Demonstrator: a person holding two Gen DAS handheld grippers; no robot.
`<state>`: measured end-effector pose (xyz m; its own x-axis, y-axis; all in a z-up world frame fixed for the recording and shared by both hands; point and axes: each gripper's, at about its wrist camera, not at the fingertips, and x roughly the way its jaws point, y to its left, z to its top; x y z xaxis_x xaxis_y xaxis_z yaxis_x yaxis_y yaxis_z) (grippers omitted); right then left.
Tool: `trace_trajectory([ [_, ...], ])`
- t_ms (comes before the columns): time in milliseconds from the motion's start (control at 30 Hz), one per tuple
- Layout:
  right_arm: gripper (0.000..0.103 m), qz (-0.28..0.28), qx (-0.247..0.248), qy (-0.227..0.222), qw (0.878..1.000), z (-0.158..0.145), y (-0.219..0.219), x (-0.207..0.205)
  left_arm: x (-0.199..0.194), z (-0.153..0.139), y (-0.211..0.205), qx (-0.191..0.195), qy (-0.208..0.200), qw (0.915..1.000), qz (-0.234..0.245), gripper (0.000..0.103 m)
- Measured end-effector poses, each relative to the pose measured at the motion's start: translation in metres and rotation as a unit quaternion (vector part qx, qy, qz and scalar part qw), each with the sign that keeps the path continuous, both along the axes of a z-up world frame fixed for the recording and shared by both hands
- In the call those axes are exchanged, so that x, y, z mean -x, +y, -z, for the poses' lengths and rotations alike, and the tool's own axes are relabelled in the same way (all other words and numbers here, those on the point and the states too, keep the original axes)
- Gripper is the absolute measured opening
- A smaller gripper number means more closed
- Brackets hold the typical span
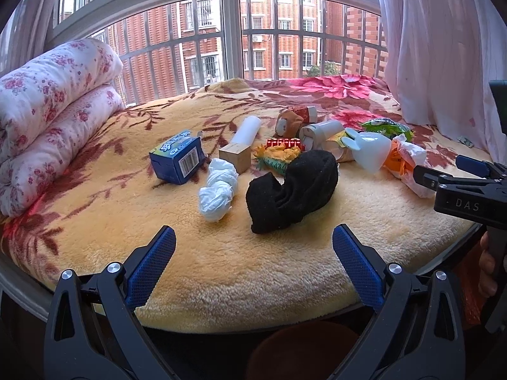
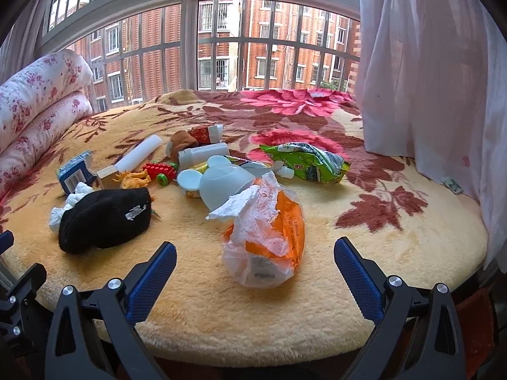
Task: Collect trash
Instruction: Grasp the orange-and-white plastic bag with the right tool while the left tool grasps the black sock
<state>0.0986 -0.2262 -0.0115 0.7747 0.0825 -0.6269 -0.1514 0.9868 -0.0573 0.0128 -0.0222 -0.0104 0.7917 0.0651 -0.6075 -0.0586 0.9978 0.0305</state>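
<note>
Both grippers are held wide open and empty at the near edge of the bed: left gripper point(image 1: 253, 272) is lined up with the crumpled white tissue point(image 1: 218, 191) and the black sock point(image 1: 291, 190); right gripper point(image 2: 255, 280) is lined up with the clear plastic bag with orange wrapper point(image 2: 269, 240), which lies just ahead, between the fingers' line of approach.

Step judged: approach, nothing grasped yet. No bin or trash bag is seen in either view, so the drop-off spot cannot be told.

Next move, as judged: the right gripper is to be advanced over the plastic bag and closed on the bunched top. Film is thin and slippery; a pinch on a fold is needed, not on the flat side. The pale rabbit-shaped container point(image 2: 221, 183) touches the bag's far end and may be dragged along.

Other trash candidates: green snack wrapper point(image 2: 304, 161), lying apart to the right; blue carton point(image 1: 177, 160) on the left. Mixed in, probably not trash: wooden block point(image 1: 236, 156), white tube point(image 1: 248, 129), red toy point(image 2: 158, 171), plush toy point(image 1: 286, 123).

Bed is covered by a plush yellow blanket point(image 1: 221, 269) with a red floral print; soft pile, so items sink slightly. Rolled floral quilt point(image 1: 47, 110) is stacked at left. Barred window point(image 2: 190, 38) is behind, brick buildings are seen outside, sheer pink curtain point(image 2: 427, 63) hangs at right.
</note>
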Motion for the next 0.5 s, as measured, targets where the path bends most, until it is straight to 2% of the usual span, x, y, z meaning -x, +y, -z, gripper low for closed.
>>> trace_trajectory([
  [167,0.098,-0.011,-0.046,0.013,0.999,-0.002,-0.017,-0.017,-0.007,0.001,0.002,0.007,0.001,1.0000,0.000,0.097],
  [300,0.098,-0.018,-0.057,0.033,0.998,0.003,-0.020,-0.036,-0.011,0.000,0.001,-0.005,-0.009,0.9999,-0.001,0.097],
  [467,0.097,-0.019,-0.046,0.050,0.998,0.014,-0.012,-0.065,-0.020,0.004,0.001,0.003,-0.008,0.9999,0.009,0.097],
  [500,0.091,-0.018,-0.034,0.057,0.998,0.018,-0.010,-0.071,-0.023,0.005,0.001,0.004,-0.006,0.9999,0.011,0.097],
])
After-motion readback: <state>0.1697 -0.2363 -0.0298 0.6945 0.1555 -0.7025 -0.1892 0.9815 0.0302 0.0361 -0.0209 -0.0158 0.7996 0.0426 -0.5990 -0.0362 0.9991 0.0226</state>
